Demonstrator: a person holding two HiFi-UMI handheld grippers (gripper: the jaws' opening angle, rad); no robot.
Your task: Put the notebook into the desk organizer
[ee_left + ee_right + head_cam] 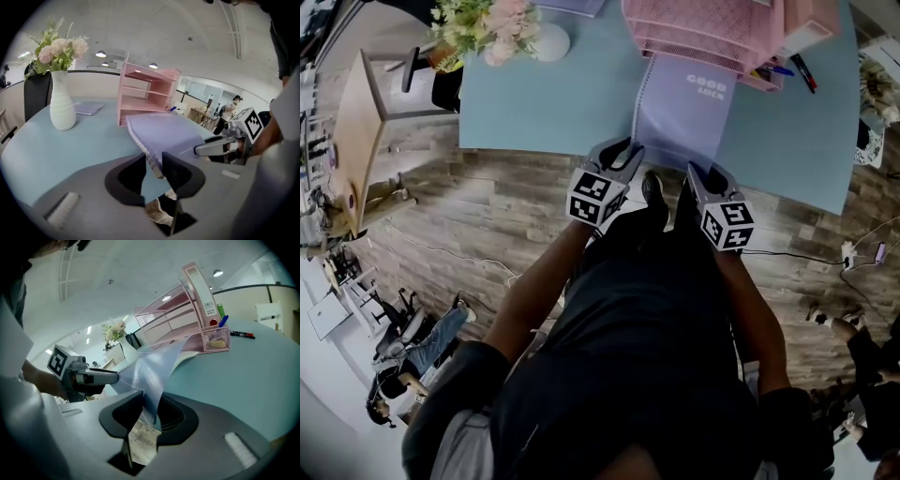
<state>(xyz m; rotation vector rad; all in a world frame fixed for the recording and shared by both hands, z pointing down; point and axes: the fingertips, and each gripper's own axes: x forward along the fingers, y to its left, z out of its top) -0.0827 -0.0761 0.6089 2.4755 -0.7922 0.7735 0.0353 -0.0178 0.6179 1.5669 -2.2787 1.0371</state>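
- While the blue table (534, 103) is filling most of the view, the pink desk organizer (703, 33) is standing at its 12 o'clock side.
- Its far end reaching the organizer's front, the lilac notebook (689, 108) is running back toward 6 o'clock.
- Left gripper (626, 150) is clamping the spiral binding (151, 157) at 7 o'clock.
- Right gripper (701, 173) is pinching the thin cover (154, 373) at 5 o'clock.
- Seemingly light and floppy, the notebook is bending at that cover; the stiffer spiral edge is probably offering the surer hold.

Notebook (680, 122) looks lilac, desk organizer (703, 28) pink, table (534, 103) pale blue, vase (62, 105) white.

Notebook (684, 108) over table (534, 103), before desk organizer (703, 28)
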